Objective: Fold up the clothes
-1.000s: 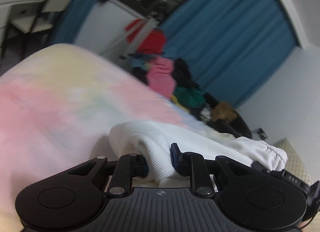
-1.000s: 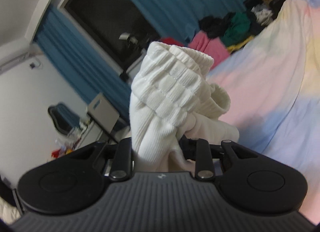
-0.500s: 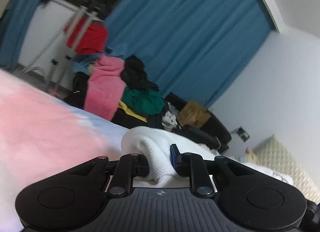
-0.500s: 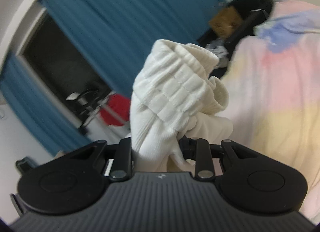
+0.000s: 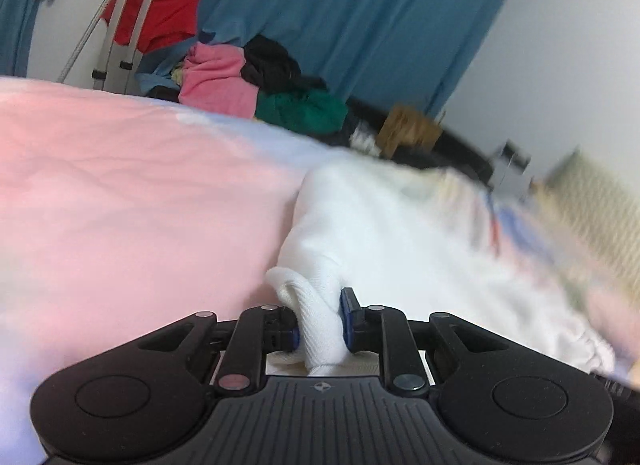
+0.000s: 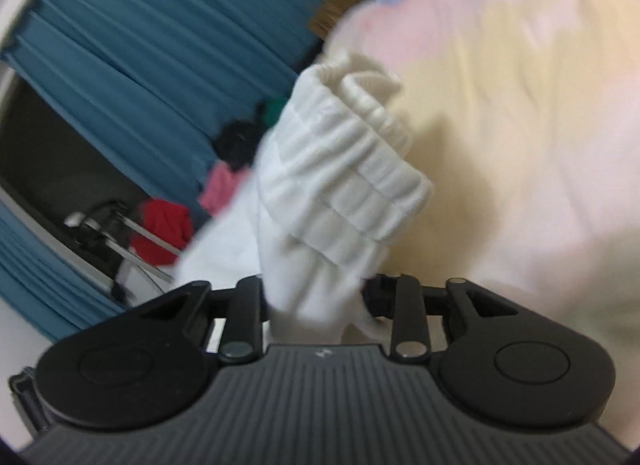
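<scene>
A white ribbed garment [image 5: 384,233] with an elastic gathered band lies stretched over a pastel tie-dye bedspread [image 5: 120,193]. My left gripper [image 5: 320,323] is shut on a bunched fold of the white garment, low over the bed. My right gripper [image 6: 316,297] is shut on the garment's gathered waistband end [image 6: 344,185], which stands up in front of the camera and hides the fingertips. The bedspread fills the right of the right wrist view [image 6: 520,105]. Both views are motion-blurred.
A pile of pink, green and black clothes [image 5: 256,89] sits past the bed's far edge, with a red garment on a metal rack [image 5: 156,17]. Blue curtains [image 5: 360,13] hang behind. A brown box [image 5: 408,129] and a cream quilted cushion [image 5: 600,201] are at the right.
Both grippers have swung and dropped toward the bed while keeping hold of the white garment. The garment now lies spread out over the bedspread between them, and the views are blurred by motion.
</scene>
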The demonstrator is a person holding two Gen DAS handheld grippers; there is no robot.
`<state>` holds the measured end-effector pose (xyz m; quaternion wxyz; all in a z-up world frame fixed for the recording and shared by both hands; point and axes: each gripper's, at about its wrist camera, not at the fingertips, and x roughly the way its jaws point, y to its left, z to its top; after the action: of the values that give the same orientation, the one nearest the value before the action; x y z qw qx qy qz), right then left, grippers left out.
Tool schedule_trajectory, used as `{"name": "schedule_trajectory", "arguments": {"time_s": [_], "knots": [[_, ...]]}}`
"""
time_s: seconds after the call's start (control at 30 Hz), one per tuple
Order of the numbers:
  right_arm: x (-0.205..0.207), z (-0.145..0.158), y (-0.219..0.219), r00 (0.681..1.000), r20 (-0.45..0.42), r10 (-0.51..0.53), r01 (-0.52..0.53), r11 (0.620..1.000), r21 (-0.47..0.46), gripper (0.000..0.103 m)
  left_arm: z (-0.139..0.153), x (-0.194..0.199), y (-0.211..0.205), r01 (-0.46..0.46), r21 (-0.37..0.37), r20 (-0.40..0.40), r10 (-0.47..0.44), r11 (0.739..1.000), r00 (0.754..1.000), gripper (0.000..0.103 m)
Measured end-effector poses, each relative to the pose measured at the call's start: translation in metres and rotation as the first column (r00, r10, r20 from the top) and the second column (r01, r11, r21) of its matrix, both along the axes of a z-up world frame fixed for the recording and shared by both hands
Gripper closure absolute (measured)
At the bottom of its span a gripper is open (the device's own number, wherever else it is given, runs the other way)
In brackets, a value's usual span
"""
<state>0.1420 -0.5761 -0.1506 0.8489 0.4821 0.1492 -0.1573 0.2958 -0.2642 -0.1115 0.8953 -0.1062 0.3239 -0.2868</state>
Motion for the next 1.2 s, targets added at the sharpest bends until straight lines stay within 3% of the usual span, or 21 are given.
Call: {"name": "schedule_trajectory", "arguments": {"time_s": [0.13,0.23,0.4,0.5,0.6,0.67,0.73,0.8,0.97,1.2], "knots": [[-0.007,0.0,-0.008,0.997,-0.072,-0.011,0.018,0.995,0.096,0.054,0.018,-0.017,-0.001,0.016,0.085,0.054,-0.021,0.996,0.998,0.073],[-0.019,0.025,-0.013,0.99,-0.138,-0.027,0.039,0.996,0.084,0.054,0.046,-0.033,0.001,0.01,0.139,0.083,-0.021,0.99,0.996,0.056],[-0.049,0.072,-0.004,0.989,-0.146,-0.01,0.015,0.999,0.029,0.054,0.104,-0.077,0.014,-0.005,0.176,0.159,-0.024,0.984,0.987,0.038],[-0.064,0.11,0.012,0.988,-0.146,0.041,-0.052,0.996,-0.072,0.054,0.139,-0.108,0.021,-0.018,0.176,0.203,-0.019,0.984,0.979,0.026],[-0.085,0.147,0.034,0.988,-0.147,0.054,-0.08,0.98,-0.181,0.054,0.171,-0.144,0.028,-0.031,0.178,0.257,-0.016,0.984,0.966,0.022],[-0.098,0.171,0.05,0.989,-0.138,0.056,-0.09,0.962,-0.257,0.052,0.192,-0.168,0.032,-0.039,0.173,0.279,-0.011,0.984,0.96,0.014],[-0.111,0.192,0.064,0.99,-0.122,0.072,-0.108,0.939,-0.327,0.025,0.207,-0.19,0.039,-0.034,0.172,0.301,-0.02,0.984,0.953,0.008],[-0.127,0.209,0.08,0.989,-0.113,0.096,-0.133,0.909,-0.394,0.018,0.222,-0.212,0.045,-0.028,0.172,0.324,-0.03,0.985,0.946,0.004],[-0.16,0.237,0.119,0.984,-0.095,0.15,-0.178,0.853,-0.491,0.019,0.241,-0.262,0.066,-0.01,0.169,0.37,-0.054,0.986,0.927,0.0],[-0.193,0.239,0.169,0.988,-0.079,0.132,-0.153,0.793,-0.589,0.019,0.229,-0.315,0.086,-0.006,0.176,0.396,-0.066,0.984,0.916,0.0]]}}
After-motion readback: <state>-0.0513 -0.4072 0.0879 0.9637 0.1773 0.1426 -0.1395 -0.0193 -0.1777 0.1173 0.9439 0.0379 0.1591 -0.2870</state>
